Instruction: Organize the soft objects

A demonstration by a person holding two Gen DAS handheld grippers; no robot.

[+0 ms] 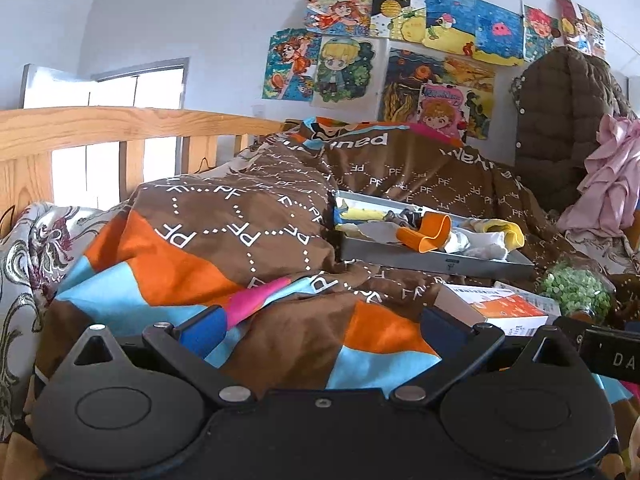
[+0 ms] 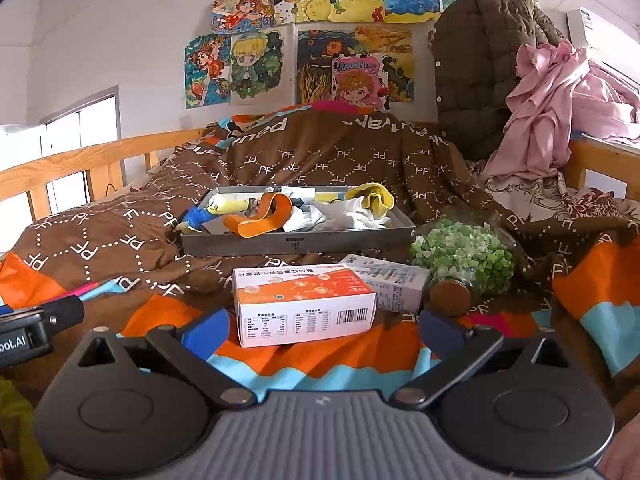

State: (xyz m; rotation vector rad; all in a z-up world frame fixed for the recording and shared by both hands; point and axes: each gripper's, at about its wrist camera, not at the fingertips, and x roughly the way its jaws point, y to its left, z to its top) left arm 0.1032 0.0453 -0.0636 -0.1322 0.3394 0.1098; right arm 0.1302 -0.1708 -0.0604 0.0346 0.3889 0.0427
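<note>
Right tongs (image 2: 324,328): jaws spread wide and empty, low over the quilt (image 2: 132,240), aimed up the bed
Left tongs (image 1: 322,326): also spread apart, holding nothing, with only rumpled quilt between the blue pads (image 1: 200,334)
Just ahead of the right tongs: an orange-and-white carton (image 2: 304,304) lying flat, almost between the fingers; a second pale carton (image 2: 390,280) touches its far right corner
Ahead and right: a clear jar on its side with a cork lid (image 2: 450,294), full of green bits (image 2: 464,256), beside the pale carton
Further ahead, centre: a grey metal tray (image 2: 296,242) resting on the quilt; from the left tongs it sits ahead and to the right (image 1: 432,260)
In the tray: soft things piled loosely: an orange curled piece (image 2: 260,220), white cloth (image 2: 340,216), a yellow piece (image 2: 374,198) draped over the far right rim, something blue at the near left corner (image 2: 194,216)
Far right: a pink garment (image 2: 552,116) heaped against a brown padded coat (image 2: 480,60)
Progress: seemingly well along, since the small soft items already lie in the tray and none shows loose on the quilt nearby
Left to do: probably tidying the pile and tucking in the overhanging yellow piece; whether the pink garment counts I cannot tell
</note>
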